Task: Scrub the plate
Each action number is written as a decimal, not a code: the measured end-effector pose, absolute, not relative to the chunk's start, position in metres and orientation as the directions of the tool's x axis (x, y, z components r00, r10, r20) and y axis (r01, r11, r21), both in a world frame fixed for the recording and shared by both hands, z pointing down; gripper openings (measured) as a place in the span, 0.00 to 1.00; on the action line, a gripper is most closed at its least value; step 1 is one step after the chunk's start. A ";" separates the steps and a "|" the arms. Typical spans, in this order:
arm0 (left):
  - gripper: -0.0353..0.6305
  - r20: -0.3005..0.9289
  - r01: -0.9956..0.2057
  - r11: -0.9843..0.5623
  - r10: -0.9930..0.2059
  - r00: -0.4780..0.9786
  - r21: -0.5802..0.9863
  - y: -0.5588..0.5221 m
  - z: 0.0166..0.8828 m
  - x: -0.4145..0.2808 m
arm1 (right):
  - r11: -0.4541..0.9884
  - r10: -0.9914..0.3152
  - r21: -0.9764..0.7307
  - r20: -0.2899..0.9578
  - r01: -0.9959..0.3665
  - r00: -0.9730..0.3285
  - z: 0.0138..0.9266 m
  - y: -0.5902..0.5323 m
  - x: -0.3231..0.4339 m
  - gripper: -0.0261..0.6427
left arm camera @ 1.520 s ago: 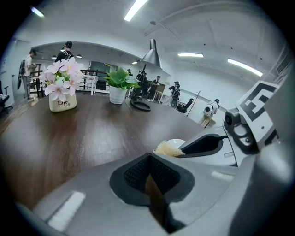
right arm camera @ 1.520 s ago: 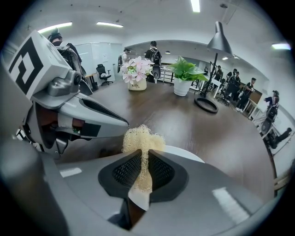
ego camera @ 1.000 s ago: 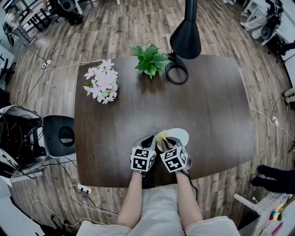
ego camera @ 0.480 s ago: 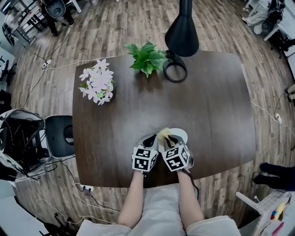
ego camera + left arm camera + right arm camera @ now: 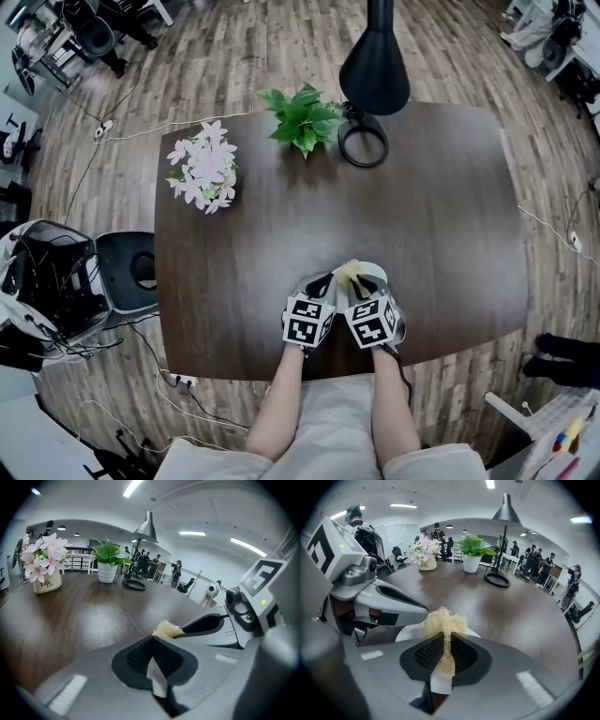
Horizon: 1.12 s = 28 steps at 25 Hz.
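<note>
Scarcely anything has shifted; the scrubber (image 5: 443,619) has crept slightly across the plate (image 5: 377,275) near the bench (image 5: 422,216) edge. My right tongs (image 5: 443,639) grasp that soft scrubber; my left tongs (image 5: 152,641) are clenched. Stiff, slippery plate: I'd steady its rim.

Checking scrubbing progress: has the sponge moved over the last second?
Yes, slightly: the sponge slid rightward, from the left rim of the plate toward its middle.

Bright, even light from ceiling strips (image 5: 133,487). Soft glare on table (image 5: 84,616). Gripper views: strong fisheye, dark corners, near foreground blurred. Head view sharp.
</note>
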<state>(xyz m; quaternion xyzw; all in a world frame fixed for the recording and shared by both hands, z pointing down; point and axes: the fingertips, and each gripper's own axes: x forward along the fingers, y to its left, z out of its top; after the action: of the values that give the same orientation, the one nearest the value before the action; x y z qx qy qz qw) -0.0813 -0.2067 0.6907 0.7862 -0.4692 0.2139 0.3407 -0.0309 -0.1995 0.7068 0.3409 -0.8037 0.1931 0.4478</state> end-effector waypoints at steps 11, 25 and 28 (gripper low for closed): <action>0.06 0.630 -0.858 -0.359 -0.582 0.514 0.367 -0.191 0.680 -0.079 | 0.576 -0.479 0.117 0.850 -0.809 -0.218 0.696 -0.204 0.015 0.14; 0.06 0.600 -0.891 -0.301 -0.660 0.452 0.340 -0.158 0.653 -0.093 | 0.501 -0.519 -0.073 0.772 -0.863 -0.367 0.670 -0.175 0.017 0.14; 0.06 0.599 -0.910 -0.264 -0.687 0.411 0.321 -0.145 0.643 -0.092 | 0.510 -0.505 -0.119 0.761 -0.852 -0.408 0.663 -0.163 0.022 0.14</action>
<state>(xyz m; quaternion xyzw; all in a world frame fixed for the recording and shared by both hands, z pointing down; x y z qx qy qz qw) -0.0921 -0.1448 0.6432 0.7759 -0.5144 0.1730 0.3215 0.0222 -0.1627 0.6630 0.4243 -0.7995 0.2550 0.3403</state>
